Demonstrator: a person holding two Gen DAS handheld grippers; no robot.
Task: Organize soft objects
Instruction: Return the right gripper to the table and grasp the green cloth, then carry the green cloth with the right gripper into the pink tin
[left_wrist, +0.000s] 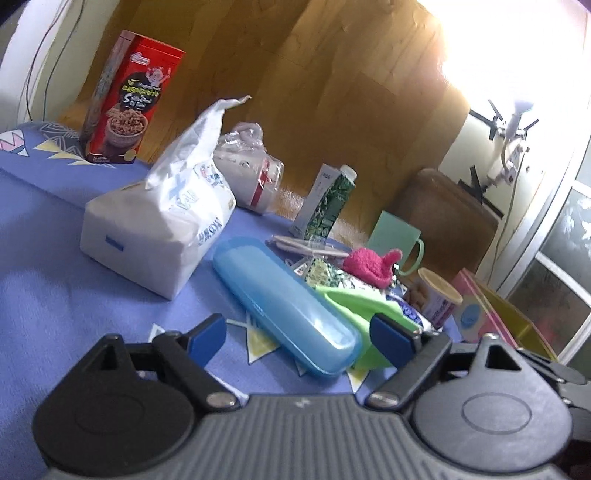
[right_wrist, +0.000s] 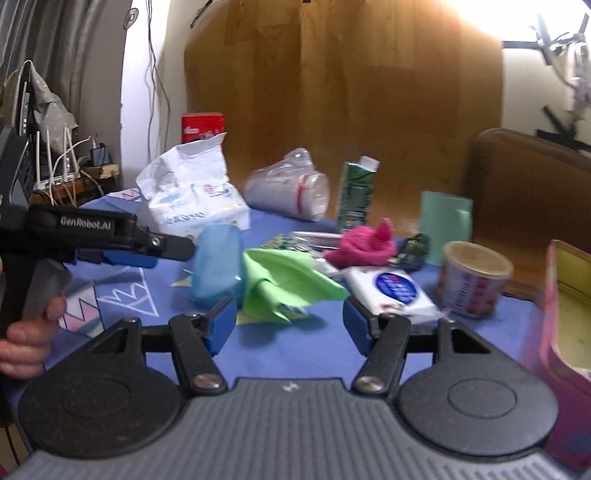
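Note:
A green cloth (right_wrist: 284, 284) lies crumpled on the blue tablecloth, beside a pink knitted item (right_wrist: 360, 245) and a white tissue pack (right_wrist: 388, 290). My right gripper (right_wrist: 290, 326) is open and empty, just short of the green cloth. My left gripper (left_wrist: 299, 338) is open and empty, its jaws either side of the near end of a blue plastic case (left_wrist: 284, 299). The green cloth (left_wrist: 351, 306) and pink item (left_wrist: 371, 264) lie right of that case. The left gripper also shows in the right wrist view (right_wrist: 122, 254), at the left over the table.
A big white tissue bag (left_wrist: 159, 229), a red cereal box (left_wrist: 125, 99), bagged cups (right_wrist: 288, 192), a green carton (right_wrist: 354, 195), a mint mug (right_wrist: 445, 218), a round tin (right_wrist: 474, 278) and a pink-and-yellow box (right_wrist: 565, 306) stand around. A brown chair (right_wrist: 532, 192) is behind.

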